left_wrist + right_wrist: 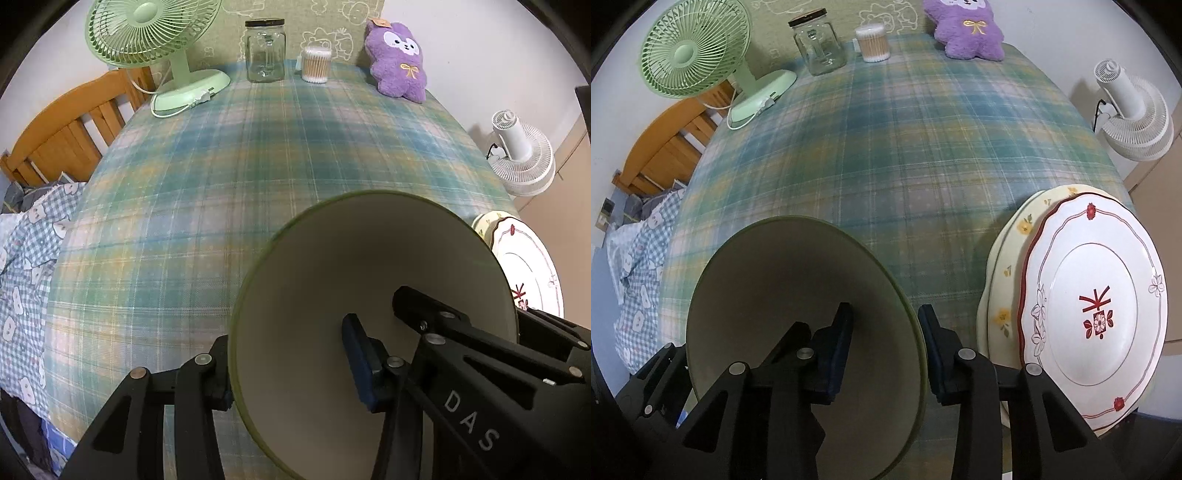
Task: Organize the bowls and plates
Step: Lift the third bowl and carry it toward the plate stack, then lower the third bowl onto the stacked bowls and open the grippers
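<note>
A green-rimmed bowl with a cream inside [332,266] is held over the plaid table. My left gripper [291,373] straddles its left rim, one finger outside, one inside. My right gripper [884,350] straddles the right rim of the same bowl [783,273], with a small gap at the outer pad. A white plate with red trim [1100,295] lies on a cream flowered plate [1008,266] at the table's right edge. Both plates also show in the left wrist view [532,266].
At the table's far edge stand a green fan [155,40], a glass jar [265,51], a cotton swab tub [316,64] and a purple plush toy [399,59]. A white fan [524,158] sits beyond the right edge. A wooden bed frame [66,129] and bedding lie left.
</note>
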